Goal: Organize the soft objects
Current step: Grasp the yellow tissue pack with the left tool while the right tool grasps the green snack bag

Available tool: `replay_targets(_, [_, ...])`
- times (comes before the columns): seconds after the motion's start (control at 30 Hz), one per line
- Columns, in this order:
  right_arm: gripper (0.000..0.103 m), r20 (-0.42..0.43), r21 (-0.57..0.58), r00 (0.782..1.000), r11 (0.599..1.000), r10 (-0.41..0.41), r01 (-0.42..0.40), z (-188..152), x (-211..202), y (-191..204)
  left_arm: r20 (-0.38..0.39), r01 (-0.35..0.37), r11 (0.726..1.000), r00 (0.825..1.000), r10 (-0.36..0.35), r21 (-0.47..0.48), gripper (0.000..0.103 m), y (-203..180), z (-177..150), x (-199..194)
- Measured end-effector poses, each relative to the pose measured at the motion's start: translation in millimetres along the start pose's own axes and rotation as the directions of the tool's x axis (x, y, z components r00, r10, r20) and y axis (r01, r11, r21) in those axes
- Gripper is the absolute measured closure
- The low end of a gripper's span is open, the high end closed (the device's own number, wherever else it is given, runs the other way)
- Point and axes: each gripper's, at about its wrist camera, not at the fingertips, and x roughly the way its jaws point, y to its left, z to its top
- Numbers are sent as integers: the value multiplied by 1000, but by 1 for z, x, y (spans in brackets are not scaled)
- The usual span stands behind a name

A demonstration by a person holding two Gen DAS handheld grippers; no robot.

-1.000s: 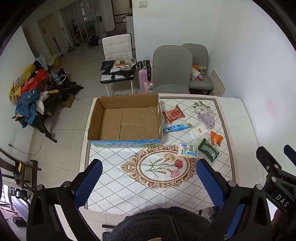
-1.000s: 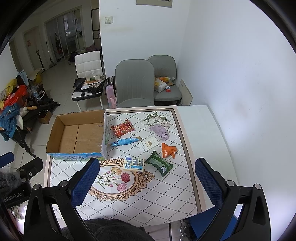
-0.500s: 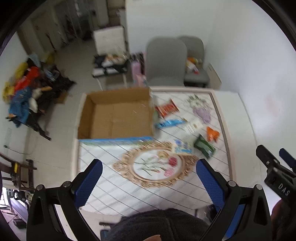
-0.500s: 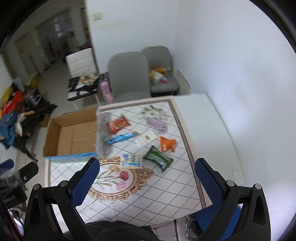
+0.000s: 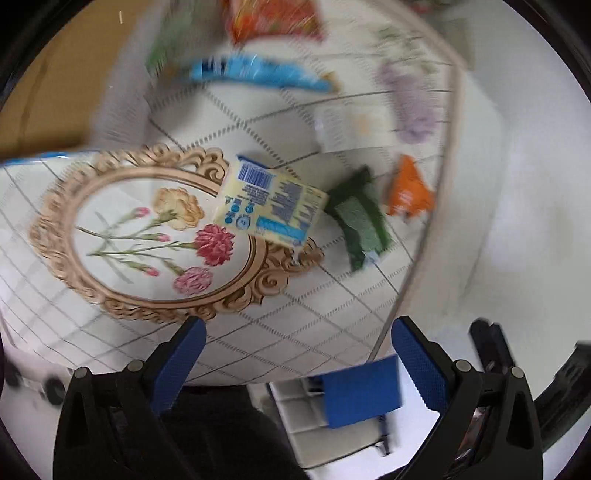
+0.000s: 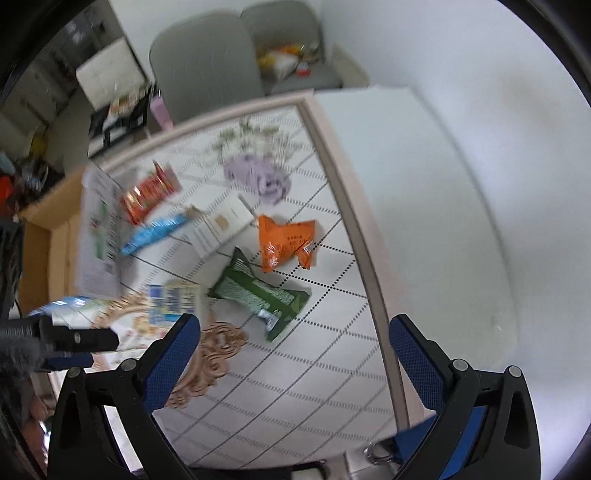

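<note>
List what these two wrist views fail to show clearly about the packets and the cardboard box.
- Brown cardboard box: left wrist view, cut off by the edge; its inside is hidden.
- Red snack packet: left wrist view, motion-blurred and cropped at the top.
- Pale purple soft bundle: right wrist view, too blurred to identify.
- Yellow packet with blue barcode: right wrist view, blurred, partly behind the right gripper's finger.

On the worktop (image 6: 424, 192): two grey chairs (image 6: 207, 55) beyond, upper frame; one cardboard box (image 6: 48, 221), left; six packets (image 6: 284, 240); one purple cloth (image 6: 258, 177); one white card (image 6: 221, 225).
</note>
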Motion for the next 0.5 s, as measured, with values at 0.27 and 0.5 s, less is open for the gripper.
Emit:
replay_targets(0.27, [20,-177,-132,983,988,56,-80,18,110,30,-104,38,973,993,-63,-227,0,18,53,69])
replay_targets(0.5, [20,-269,-173,961,978,67,-117,19,157,51,-65,-69,970,996,55,-235,23,12,62,84])
